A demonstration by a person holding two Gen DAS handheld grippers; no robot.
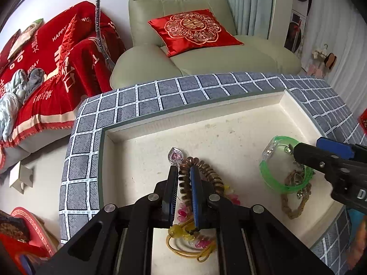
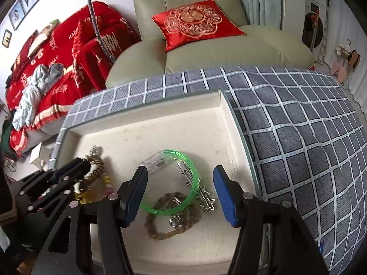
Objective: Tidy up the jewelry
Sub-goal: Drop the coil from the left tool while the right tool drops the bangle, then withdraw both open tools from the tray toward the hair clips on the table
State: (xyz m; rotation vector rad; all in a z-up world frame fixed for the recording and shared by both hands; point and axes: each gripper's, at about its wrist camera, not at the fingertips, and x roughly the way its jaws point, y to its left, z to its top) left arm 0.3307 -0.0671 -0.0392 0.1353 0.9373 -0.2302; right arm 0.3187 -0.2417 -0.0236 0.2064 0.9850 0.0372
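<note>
A white tray (image 1: 206,126) holds the jewelry. My left gripper (image 1: 183,169) is shut on a brown coiled band (image 1: 207,171), and a silver heart pendant (image 1: 175,157) lies just past its tips. Pink and yellow beads (image 1: 183,213) and a yellow cord (image 1: 181,249) lie under its fingers. My right gripper (image 2: 181,171) stands open above a green bangle (image 2: 195,183) and touches nothing. A silver star clip (image 2: 203,197) lies across the bangle, and a braided rope bracelet (image 2: 160,231) lies under it. In the right wrist view the left gripper (image 2: 75,167) sits at the tray's left.
The tray (image 2: 183,119) rests on a grey checked cloth (image 2: 298,126) that extends wide to the right. Beyond it stand a pale green armchair (image 1: 206,57) with a red cushion (image 1: 192,29) and a sofa under a red cover (image 1: 57,68).
</note>
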